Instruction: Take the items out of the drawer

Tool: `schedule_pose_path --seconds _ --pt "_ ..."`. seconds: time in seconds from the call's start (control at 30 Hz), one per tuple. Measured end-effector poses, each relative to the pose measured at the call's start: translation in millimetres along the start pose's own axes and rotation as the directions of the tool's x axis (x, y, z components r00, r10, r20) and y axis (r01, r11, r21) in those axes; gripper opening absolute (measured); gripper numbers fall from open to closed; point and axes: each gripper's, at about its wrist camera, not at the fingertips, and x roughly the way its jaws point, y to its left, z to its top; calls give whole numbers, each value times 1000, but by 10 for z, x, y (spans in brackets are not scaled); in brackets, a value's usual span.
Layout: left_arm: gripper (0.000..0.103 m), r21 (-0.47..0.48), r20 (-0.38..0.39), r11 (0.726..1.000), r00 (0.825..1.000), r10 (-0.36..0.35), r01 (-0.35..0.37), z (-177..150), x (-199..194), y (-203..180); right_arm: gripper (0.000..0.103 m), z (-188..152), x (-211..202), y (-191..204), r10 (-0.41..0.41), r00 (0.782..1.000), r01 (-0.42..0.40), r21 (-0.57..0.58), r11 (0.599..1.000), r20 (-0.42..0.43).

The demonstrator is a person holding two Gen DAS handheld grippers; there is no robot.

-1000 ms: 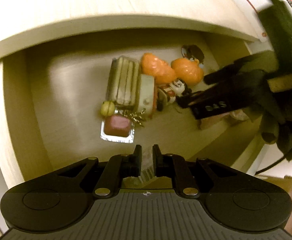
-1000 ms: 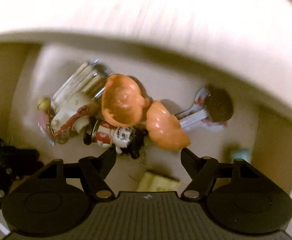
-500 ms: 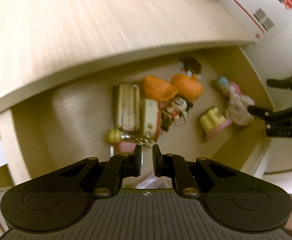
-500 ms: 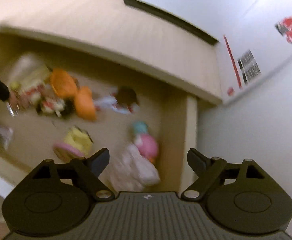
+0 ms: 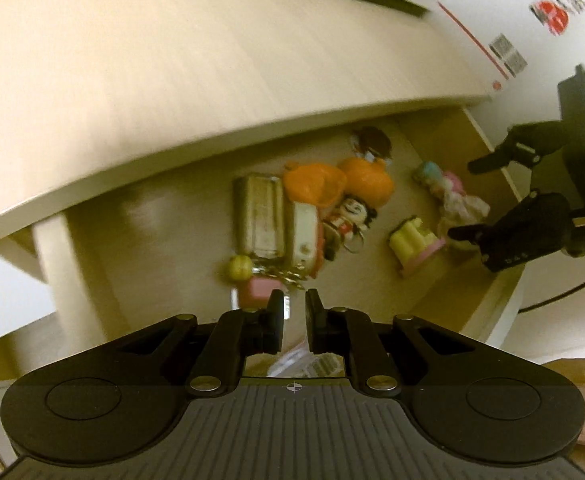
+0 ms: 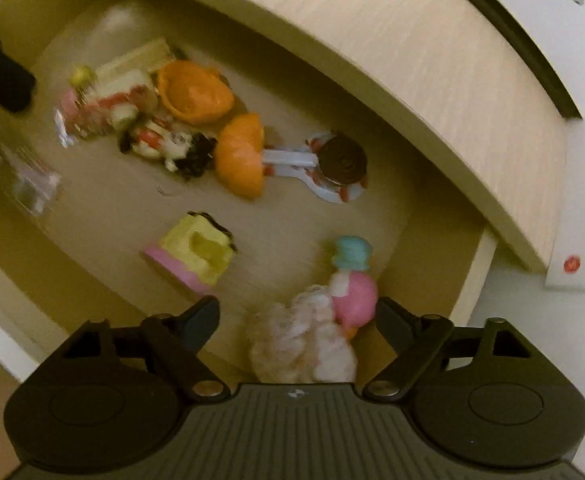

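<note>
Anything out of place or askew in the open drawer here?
Nothing spilled or broken that the blurred frames show. The drawer is a loose jumble: the doll keychain lies on its side against two orange shells, and the yellow-and-pink toy is tipped over.

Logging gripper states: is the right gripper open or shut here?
Open. The right gripper has its jaws spread wide, holding nothing, above the pink doll in the drawer.

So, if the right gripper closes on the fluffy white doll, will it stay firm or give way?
The doll looks soft and fuzzy, so it will probably squash between the open right gripper fingers. It seems light. Its pink head looks smooth and rounded, perhaps slippery; the body may hold better.
</note>
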Motion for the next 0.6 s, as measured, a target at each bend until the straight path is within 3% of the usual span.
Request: schedule_pose_path --seconds 0.07,0.13,0.2,0.3,0.37,0.43,0.47,0.6 --pt "12 -41 16 999 1000 0 0 -9 -47 74 73 42 51 -90 2 1000 -2 11 1000 -25" --pt "12 -76 23 997 999 -22 24 -17 -50 122 57 66 80 -216 37 998 -34 54 998 -55" --pt "12 -101 14 993 998 -56 57 -18 7 108 56 87 120 -256 40 997 -38 30 999 -72" --pt "12 -94 -6 993 997 -71 70 -69 80 44 55 121 234 -148 -12 995 5 -74 997 -97" --pt "12 -92 -14 993 997 -71 70 -105 118 17 49 160 313 -77 -101 989 86 -132 988 -106" --pt "12 -104 -10 993 998 -63 62 -138 111 30 34 241 336 -146 -150 986 141 -120 983 -72" --pt "12 -112 -7 992 998 -55 54 -156 82 61 34 286 323 -222 -146 988 142 -73 987 -53" --pt "12 -122 8 992 1000 -18 19 -179 -14 137 34 332 95 -551 37 994 -52 144 988 103"
